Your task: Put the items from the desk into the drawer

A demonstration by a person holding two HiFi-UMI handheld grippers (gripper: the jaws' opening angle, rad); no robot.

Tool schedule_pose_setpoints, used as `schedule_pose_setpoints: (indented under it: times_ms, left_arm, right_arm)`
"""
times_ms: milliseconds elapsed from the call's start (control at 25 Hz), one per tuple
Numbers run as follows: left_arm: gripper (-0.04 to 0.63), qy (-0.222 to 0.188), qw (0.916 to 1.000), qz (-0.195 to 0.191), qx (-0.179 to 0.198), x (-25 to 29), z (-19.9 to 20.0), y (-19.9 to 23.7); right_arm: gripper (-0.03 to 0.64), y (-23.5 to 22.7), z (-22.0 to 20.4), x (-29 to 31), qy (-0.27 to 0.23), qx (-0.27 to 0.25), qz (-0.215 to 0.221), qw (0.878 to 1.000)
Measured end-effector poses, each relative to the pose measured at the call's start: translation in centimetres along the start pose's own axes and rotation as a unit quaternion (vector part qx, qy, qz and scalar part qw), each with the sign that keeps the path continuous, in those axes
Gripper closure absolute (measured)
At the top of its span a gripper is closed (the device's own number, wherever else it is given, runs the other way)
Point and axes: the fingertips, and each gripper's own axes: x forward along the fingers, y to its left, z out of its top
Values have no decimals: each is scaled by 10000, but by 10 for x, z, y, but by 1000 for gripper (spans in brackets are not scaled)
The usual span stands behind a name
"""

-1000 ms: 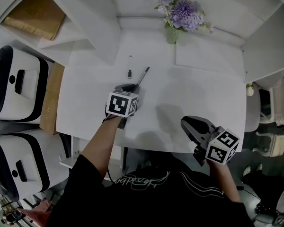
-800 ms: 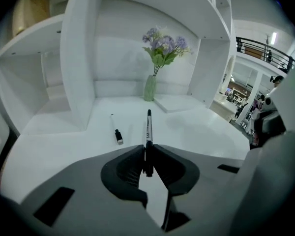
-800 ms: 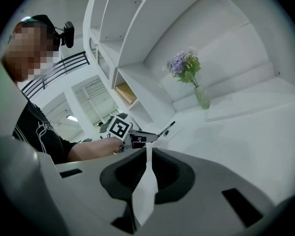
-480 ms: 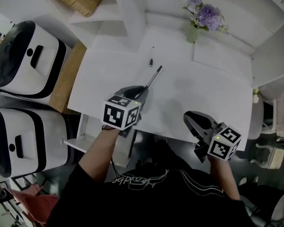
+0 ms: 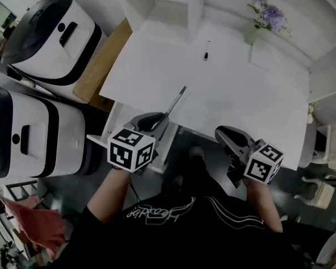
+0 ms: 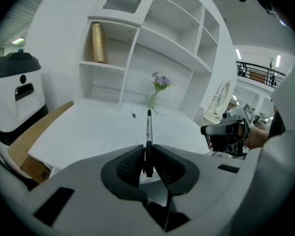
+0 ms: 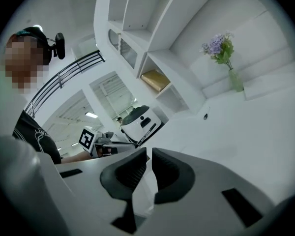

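Note:
A black pen sticks out forward from my left gripper, which is shut on its rear end. That gripper hangs over the front left edge of the white desk, with the pen tip over the desktop. A small dark pen cap lies alone far back on the desk, also in the left gripper view. My right gripper sits at the desk's front edge, jaws together with nothing between them. A white ledge shows under the desk front; whether it is the drawer I cannot tell.
A vase of purple flowers stands at the desk's back right. White shelves rise behind, holding a brown box. Two white-and-black machines and a brown board crowd the left side.
My left gripper has drawn back with the pen from mid-desk to the front left edge. The head view has swung left. The right gripper has stayed at the front edge.

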Motion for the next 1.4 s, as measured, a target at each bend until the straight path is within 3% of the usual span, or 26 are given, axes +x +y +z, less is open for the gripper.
schedule_pose_setpoints:
  times_ms: [280,560,760,880,1040,1320,1400]
  left_arm:
    - [520,552,9984,39,130,-50,-82,9]
    - [520,1182,9921,192,377,-64,-138,24]
    - [520,1538,9832,342,919,-53,-153,41]
    - [520,1721,9718,318,1580,-39,-156,51]
    - [520,2116,9478,145,2382,-15,-164,68]
    - [520,2691,9188,-351,2867,44,-188,111]
    - [519,2814,9058,-542,3122,60,-199,122]
  right_arm:
    - [557,38,-43,22,203,59,211,9996]
    - [557,51,-67,28,341,134,270,9990]
    - [557,45,-73,30,383,186,221,9988]
    - [556,39,-75,29,420,185,193,9988]
    - [557,24,-74,26,459,234,122,9986]
    - [557,-15,-52,16,404,349,-156,9984]
    - [557,-25,-45,11,414,350,-253,9982]
